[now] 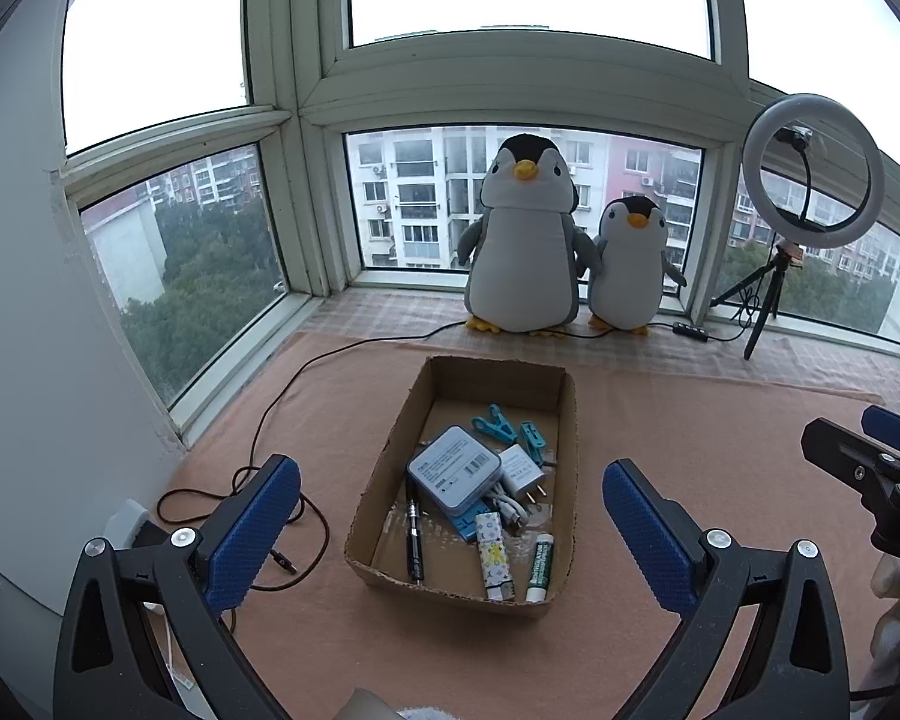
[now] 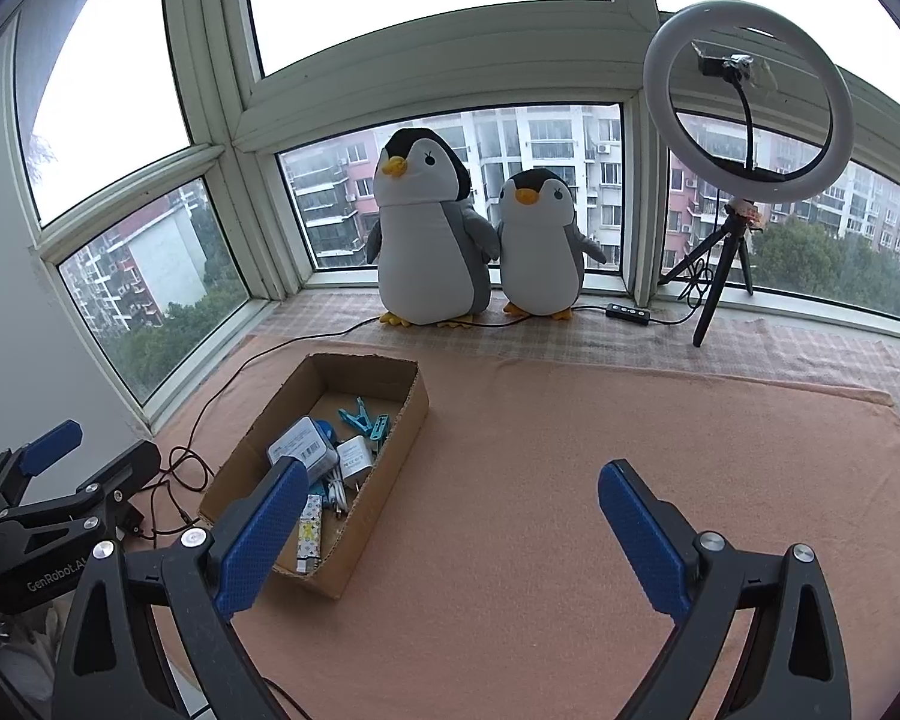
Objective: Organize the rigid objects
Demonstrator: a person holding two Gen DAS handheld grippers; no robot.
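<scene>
An open cardboard box (image 1: 561, 420) (image 2: 390, 456) lies on the pink cloth. Inside are a grey power bank (image 1: 453, 468) (image 2: 300, 450), a white plug adapter (image 1: 521, 469) (image 2: 354, 457), teal clips (image 1: 495, 422) (image 2: 357, 417), a black pen (image 1: 414, 546), a patterned lighter (image 1: 493, 555) (image 2: 309, 534) and a green-and-white tube (image 1: 540, 567). My left gripper (image 1: 450, 531) hovers open just in front of the box, nothing between its blue pads. My right gripper (image 2: 453, 534) is open over bare cloth to the right of the box, also holding nothing.
Two plush penguins (image 1: 522, 240) (image 2: 432, 228) stand at the window. A ring light on a tripod (image 1: 810, 174) (image 2: 747, 102) is at the back right. A dark cable (image 1: 270, 420) (image 2: 210, 402) loops left of the box. The pink cloth (image 2: 630, 450) spreads right.
</scene>
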